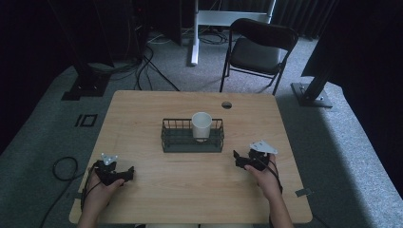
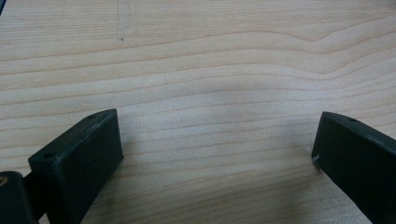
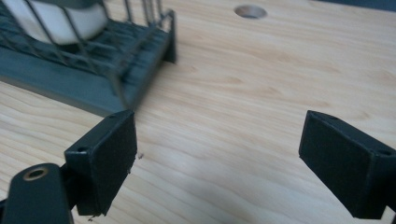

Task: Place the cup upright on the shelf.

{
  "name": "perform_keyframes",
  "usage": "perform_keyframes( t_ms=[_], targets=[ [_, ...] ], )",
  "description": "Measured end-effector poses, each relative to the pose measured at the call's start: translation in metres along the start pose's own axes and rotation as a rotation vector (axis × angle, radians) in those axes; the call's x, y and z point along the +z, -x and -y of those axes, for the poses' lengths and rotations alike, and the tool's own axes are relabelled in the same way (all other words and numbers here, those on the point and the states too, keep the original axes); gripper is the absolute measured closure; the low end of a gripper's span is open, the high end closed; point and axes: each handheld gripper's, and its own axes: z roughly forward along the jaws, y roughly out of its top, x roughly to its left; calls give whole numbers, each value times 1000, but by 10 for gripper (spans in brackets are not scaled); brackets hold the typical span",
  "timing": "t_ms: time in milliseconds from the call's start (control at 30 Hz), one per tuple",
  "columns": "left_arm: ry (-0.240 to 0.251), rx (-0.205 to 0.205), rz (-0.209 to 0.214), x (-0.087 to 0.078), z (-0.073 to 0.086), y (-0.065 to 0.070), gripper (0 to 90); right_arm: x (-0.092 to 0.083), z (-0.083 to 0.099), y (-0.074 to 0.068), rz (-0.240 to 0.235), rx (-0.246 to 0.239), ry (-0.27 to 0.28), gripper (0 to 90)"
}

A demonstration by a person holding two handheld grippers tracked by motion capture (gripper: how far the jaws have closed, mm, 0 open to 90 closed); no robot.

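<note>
**Q:** Resting near the front of the worktop, how do the two grippers stand, and what lies closest to them?

**A:** Left gripper sits at the near left, right gripper at the near right; each has its jaws spread wide and holds nothing. In the left gripper view, bare wood grain lies between the jaws. The white cup stands upright inside the black wire basket at the middle of the worktop.

**Q:** Which hand is better placed for the cup?

**A:** Probably the right. The basket lies ahead and to the left of the right gripper, and its corner appears just beyond the left jaw in the right gripper view, with the cup's base behind the wires. The left gripper is farther off. The basket's long axis runs left to right; the cup's axis is vertical, so a reach from above or across the rim seems called for.

**Q:** And the setting?

**A:** Pale wood-grain top with a round cable hole at the far edge; grey carpet, a black folding chair beyond, cables on the floor, dark surroundings.
</note>
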Motion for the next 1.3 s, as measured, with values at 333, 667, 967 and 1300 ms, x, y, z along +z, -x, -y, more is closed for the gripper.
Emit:
perform_keyframes(
  t_ms=[333, 667, 967, 1300],
  targets=[
    [0, 0, 0, 0, 0, 0, 19, -7, 15, 27, 56, 86, -51, 112],
    [-1, 0, 0, 0, 0, 0, 19, -16, 20, 46, 110, 152, -57, 112],
    [0, 0, 0, 0, 0, 0, 19, -16, 31, 53, 155, 173, -110, 128],
    [-1, 0, 0, 0, 0, 0, 19, -18, 40, 64, 229, 188, -175, 117]
  ],
)
